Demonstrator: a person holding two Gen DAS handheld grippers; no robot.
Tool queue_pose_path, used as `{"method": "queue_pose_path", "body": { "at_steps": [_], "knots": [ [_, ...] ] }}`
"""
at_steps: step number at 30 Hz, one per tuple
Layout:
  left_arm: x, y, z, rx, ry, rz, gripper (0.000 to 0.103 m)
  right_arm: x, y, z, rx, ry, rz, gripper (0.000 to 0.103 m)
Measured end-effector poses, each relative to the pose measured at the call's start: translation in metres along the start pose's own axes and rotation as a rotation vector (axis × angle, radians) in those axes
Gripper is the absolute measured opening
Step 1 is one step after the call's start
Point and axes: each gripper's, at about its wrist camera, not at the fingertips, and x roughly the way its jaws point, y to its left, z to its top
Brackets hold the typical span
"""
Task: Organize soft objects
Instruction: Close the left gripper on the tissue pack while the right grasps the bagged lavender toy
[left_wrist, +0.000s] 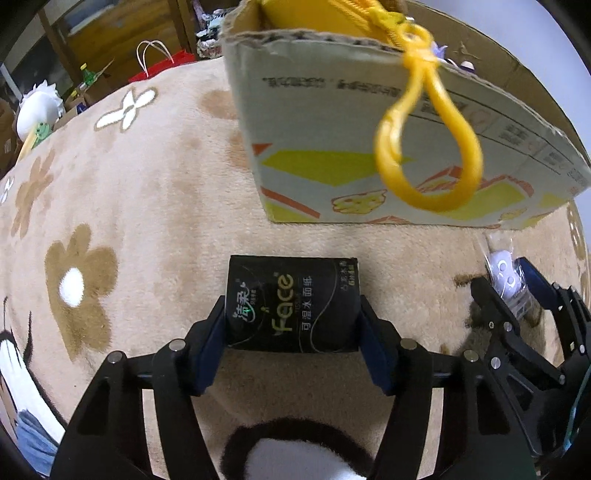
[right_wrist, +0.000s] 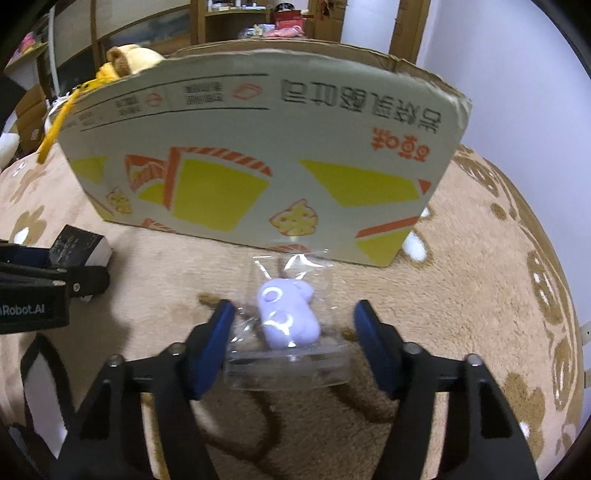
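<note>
Blue pads of the left gripper (left_wrist: 291, 328) pinched a black tissue pack (left_wrist: 290, 304) by its sides, just above the blanket (left_wrist: 155, 206), likely to carry it to the box (left_wrist: 332, 122) just ahead. Beside it, the right gripper (right_wrist: 293, 326) was spread around a bagged purple toy (right_wrist: 288, 317) lying near the box's front wall, apparently lined up to grasp. A yellow plush (left_wrist: 306, 16) already sat inside, its clip (left_wrist: 424, 125) hanging over the rim.

Readable text
"Face" is printed on the black tissue pack (left_wrist: 291, 304); "Robot.AI" is read on the left tool (right_wrist: 31, 309).
</note>
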Motion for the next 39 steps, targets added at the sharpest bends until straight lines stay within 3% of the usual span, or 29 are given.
{"method": "queue_pose_path", "body": {
  "at_steps": [8, 9, 11, 14, 17, 26, 29, 31, 33, 39],
  "knots": [
    [-0.032, -0.013, -0.009, 0.062, -0.083, 0.007, 0.064, -0.032, -0.005, 0.002, 0.033, -0.03, 0.032, 0.059],
    [-0.038, -0.014, -0.011, 0.067, -0.101, 0.018, 0.064, -0.038, -0.006, 0.002, 0.039, -0.04, 0.037, 0.049],
    [-0.051, -0.014, -0.014, 0.083, -0.141, 0.061, 0.064, -0.047, -0.01, 0.004, 0.057, -0.04, 0.051, 0.018],
    [-0.073, -0.015, -0.019, 0.084, -0.196, 0.07, 0.064, -0.061, -0.019, 0.005, 0.116, -0.054, 0.063, 0.017],
    [-0.091, -0.006, -0.023, 0.066, -0.233, 0.063, 0.064, -0.067, -0.027, 0.006, 0.142, -0.046, 0.074, 0.003],
    [-0.121, -0.006, -0.029, 0.059, -0.317, 0.061, 0.064, -0.066, -0.054, 0.015, 0.199, -0.08, 0.13, 0.001],
    [-0.116, -0.002, -0.026, 0.056, -0.308, 0.065, 0.064, -0.056, -0.059, 0.016, 0.216, -0.028, 0.162, 0.002],
    [-0.111, -0.002, -0.025, 0.054, -0.299, 0.068, 0.064, -0.045, -0.061, 0.013, 0.235, 0.011, 0.175, 0.011],
    [-0.108, -0.002, -0.024, 0.054, -0.292, 0.071, 0.064, -0.038, -0.061, 0.011, 0.248, 0.03, 0.173, 0.028],
    [-0.105, -0.002, -0.023, 0.051, -0.291, 0.07, 0.064, -0.013, -0.054, 0.012, 0.217, 0.069, 0.175, 0.062]
  ]
}}
